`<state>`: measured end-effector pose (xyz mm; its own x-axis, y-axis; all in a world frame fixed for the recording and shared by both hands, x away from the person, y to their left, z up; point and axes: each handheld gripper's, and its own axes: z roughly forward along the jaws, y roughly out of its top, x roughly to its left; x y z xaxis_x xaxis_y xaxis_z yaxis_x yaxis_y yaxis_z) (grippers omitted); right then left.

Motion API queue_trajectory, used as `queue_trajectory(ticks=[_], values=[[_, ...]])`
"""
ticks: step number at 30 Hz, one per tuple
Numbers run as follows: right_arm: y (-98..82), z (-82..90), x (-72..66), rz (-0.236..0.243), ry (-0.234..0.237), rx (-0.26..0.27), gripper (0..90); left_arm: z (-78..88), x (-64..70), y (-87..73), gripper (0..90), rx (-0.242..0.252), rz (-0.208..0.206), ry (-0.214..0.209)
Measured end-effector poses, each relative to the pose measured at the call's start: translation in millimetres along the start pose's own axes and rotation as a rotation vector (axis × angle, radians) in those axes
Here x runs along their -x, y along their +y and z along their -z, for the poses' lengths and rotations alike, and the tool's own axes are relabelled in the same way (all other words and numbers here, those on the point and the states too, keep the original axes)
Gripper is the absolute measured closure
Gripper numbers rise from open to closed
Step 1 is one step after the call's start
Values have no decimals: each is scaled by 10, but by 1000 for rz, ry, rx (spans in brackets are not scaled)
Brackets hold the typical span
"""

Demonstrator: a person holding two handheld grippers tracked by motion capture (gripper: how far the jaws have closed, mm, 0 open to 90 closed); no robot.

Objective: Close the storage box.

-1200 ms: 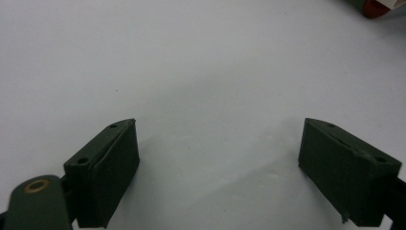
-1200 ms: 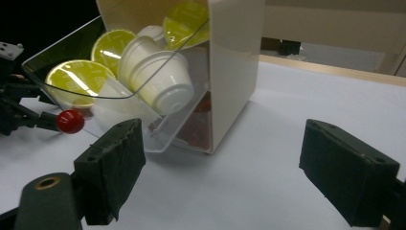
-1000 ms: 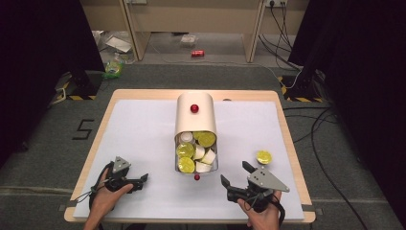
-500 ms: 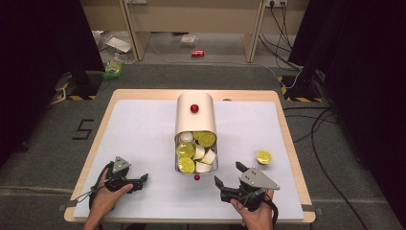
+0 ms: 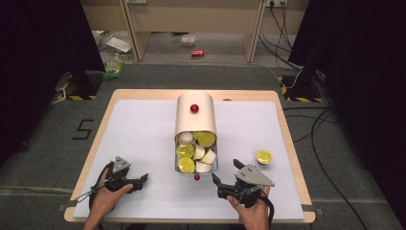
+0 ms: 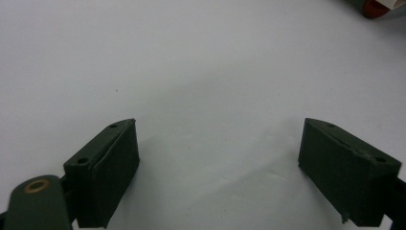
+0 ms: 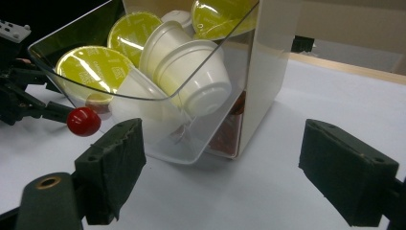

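At the lower left of the high view, your left gripper (image 5: pixel 139 179) rests on the white mat (image 5: pixel 143 134) with its jaws apart and nothing between them. In the frame's centre lies the capsule dispenser (image 5: pixel 195 132), its clear drawer (image 7: pixel 158 143) full of yellow-lidded capsules (image 5: pixel 186 149). At lower right, your right gripper (image 5: pixel 216 181) points at that drawer, jaws apart. One loose capsule (image 5: pixel 263 156) sits at right.

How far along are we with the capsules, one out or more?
One capsule lies out on the mat, right of the dispenser. The right gripper, jaws open, faces the clear drawer, holding nothing. The left gripper rests open. Several capsules fill the drawer.
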<state>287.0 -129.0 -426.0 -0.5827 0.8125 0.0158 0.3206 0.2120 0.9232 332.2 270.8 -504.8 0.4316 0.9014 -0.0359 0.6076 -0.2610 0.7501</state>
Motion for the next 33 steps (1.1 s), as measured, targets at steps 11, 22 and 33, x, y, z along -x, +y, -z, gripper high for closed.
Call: queue_trajectory(ticks=[11,22,33], values=[[6,-46,-32,8,-1,7,154,0,-1,0,130,0,0,0],[60,-72,-33,8,-15,36,155,0,0,0,129,0,0,0],[105,-149,-19,8,-22,47,149,0,0,0,129,0,0,0]])
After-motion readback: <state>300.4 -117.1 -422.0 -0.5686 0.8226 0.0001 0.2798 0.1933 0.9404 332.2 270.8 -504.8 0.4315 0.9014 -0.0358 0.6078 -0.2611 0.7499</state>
